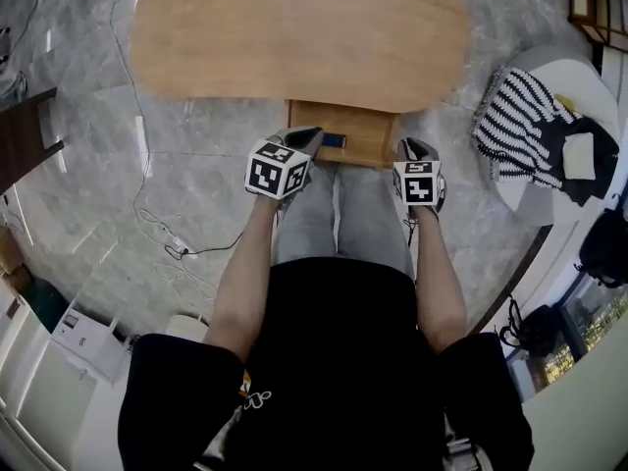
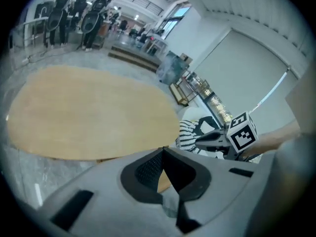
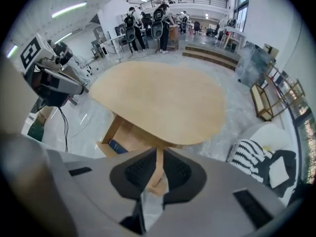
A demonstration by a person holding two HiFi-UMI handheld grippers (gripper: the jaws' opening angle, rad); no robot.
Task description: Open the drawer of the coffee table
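Note:
The coffee table's oval wooden top (image 1: 294, 27) fills the upper middle of the head view. Under its near edge the wooden drawer (image 1: 358, 126) stands pulled out, with a blue flat thing (image 1: 334, 140) inside. My left gripper (image 1: 308, 139) hangs above the drawer's left part, its jaws shut with the tips touching (image 2: 163, 150) and nothing between them. My right gripper (image 1: 418, 148) is above the drawer's right corner. Its pads (image 3: 140, 171) stand a narrow gap apart, with nothing between them. The right gripper view shows the drawer (image 3: 129, 135) from above.
A white round seat (image 1: 589, 86) with a black-and-white striped cloth (image 1: 515, 126) stands at the right. A white cable (image 1: 147, 219) trails over the marble floor at the left, near a dark cabinet (image 1: 25, 135). A white box (image 1: 83, 337) lies lower left.

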